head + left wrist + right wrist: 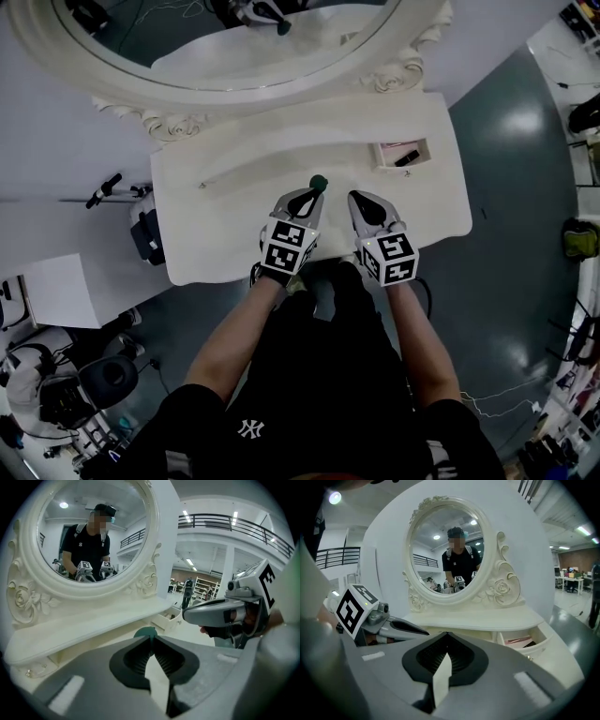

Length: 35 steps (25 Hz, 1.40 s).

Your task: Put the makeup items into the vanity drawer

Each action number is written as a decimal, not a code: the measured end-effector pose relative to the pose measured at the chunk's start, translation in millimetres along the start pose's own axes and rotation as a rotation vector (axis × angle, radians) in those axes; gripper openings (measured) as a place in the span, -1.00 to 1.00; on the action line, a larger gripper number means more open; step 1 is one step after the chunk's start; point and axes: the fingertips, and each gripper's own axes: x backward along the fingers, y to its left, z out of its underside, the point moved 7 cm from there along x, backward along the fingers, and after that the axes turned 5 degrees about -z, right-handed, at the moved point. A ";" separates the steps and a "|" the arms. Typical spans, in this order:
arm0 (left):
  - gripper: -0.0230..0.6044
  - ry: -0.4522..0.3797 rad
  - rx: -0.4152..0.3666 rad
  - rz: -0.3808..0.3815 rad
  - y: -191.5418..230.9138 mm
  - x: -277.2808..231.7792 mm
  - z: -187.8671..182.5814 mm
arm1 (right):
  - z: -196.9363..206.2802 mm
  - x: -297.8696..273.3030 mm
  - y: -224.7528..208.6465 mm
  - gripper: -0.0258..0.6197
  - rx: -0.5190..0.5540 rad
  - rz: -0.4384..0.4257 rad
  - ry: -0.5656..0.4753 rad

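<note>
Green and round, a small makeup item (319, 182) sat on the white surface (225, 220), right at the tips of the left tongs (311, 194). In the left gripper view it peeked out as a dome (145, 632) just past the point where the two jaws met. The left tongs were pressed together at the tips. Whether those tips touched the green item or only stood just short of it could not be told. The right tongs (358, 199) hung just beside the left ones, also pressed together, with nothing between them.

The open drawer (381, 157) lay ahead and to the right of both tongs, on the right tongs' side, with a pink item (397, 150) and a dark item (407, 158) already inside. The green item lay dead ahead of the left tongs, which were plainly the nearer pair. It showed no long axis to line up with. My guess is that the left tongs would need to spread before closing round it.
</note>
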 end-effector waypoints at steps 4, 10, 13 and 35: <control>-0.83 -0.015 -0.018 0.034 -20.6 -17.4 -21.2 | -5.1 15.1 -24.4 -0.84 -0.004 0.030 -0.013; -0.83 -0.024 -0.061 0.086 -52.1 -49.2 -51.4 | -13.2 36.4 -63.5 -0.84 -0.015 0.072 -0.034; -0.83 -0.029 -0.087 0.099 -66.9 -68.0 -64.0 | -14.9 47.1 -81.3 -0.84 -0.026 0.086 -0.043; -0.77 0.131 -0.226 0.134 -115.9 -183.6 -90.9 | -14.9 77.0 -182.3 -0.84 -0.112 0.153 -0.059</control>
